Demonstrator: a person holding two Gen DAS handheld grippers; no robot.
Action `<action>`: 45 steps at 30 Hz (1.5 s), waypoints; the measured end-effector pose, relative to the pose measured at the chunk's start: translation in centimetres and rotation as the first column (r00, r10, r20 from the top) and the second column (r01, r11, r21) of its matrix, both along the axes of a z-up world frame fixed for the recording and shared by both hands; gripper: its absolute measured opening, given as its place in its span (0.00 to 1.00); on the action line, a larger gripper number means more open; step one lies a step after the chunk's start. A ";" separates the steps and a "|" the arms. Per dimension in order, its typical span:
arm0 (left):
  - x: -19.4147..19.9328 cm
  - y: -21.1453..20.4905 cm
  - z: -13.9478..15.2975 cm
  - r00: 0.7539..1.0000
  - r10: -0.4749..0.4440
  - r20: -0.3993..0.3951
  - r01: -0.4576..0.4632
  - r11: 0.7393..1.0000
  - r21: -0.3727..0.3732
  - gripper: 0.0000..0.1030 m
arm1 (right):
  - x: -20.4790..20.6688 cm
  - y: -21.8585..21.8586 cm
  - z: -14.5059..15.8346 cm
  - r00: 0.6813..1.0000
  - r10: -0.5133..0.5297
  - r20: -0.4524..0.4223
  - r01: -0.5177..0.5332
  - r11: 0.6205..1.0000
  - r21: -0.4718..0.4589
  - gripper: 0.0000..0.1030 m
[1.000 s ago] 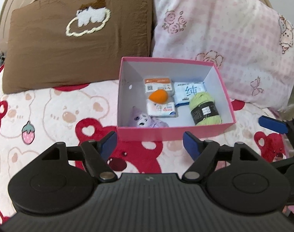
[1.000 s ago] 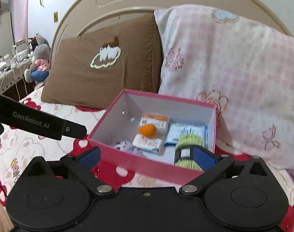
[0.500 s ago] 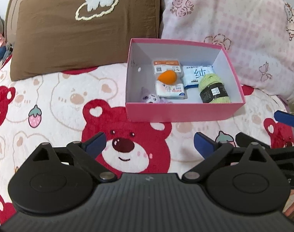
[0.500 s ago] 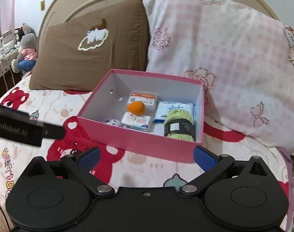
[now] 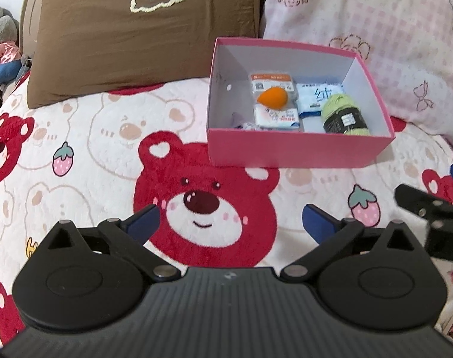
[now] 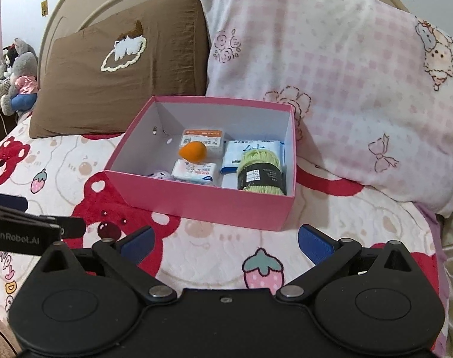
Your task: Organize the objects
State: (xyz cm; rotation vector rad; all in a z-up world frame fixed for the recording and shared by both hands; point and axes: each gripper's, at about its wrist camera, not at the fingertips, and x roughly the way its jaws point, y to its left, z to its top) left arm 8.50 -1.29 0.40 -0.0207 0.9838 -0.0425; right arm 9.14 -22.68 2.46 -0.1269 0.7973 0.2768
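The pink box (image 6: 202,205) sits mid-frame on the bear blanket (image 5: 86,137), holding soft green yarn (image 6: 260,173). The yarn looks light and squishy; pinch its banded middle. The left gripper (image 5: 230,219) has just been opening, nothing between; the right gripper (image 6: 225,240) gapes empty.

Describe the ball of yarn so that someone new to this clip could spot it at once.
On the bed, a pink box sits before the pillows. The ball of yarn lies in its near right corner, beside flat white packets. It alone is pale green and round, with a black paper band around its middle.
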 end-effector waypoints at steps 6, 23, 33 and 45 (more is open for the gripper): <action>-0.1 0.3 -0.6 1.000 0.008 -0.030 -0.007 0.999 0.042 1.00 | -0.5 -0.2 0.0 1.000 -0.026 0.001 0.026 0.999 -0.018 1.00; 0.1 0.0 -1.1 0.999 -0.002 -0.049 0.004 0.999 0.032 1.00 | -0.7 0.8 -1.5 0.999 -0.024 -0.021 0.023 0.997 -0.072 1.00; -0.1 0.1 -1.2 0.999 -0.005 -0.043 0.006 1.000 0.029 1.00 | -0.6 0.8 -1.8 0.999 -0.036 -0.021 0.035 0.997 -0.063 1.00; -0.1 -0.1 -1.0 0.999 -0.019 -0.031 0.020 1.000 0.024 1.00 | -0.5 0.4 -1.8 0.999 -0.051 -0.012 0.051 0.998 -0.026 1.00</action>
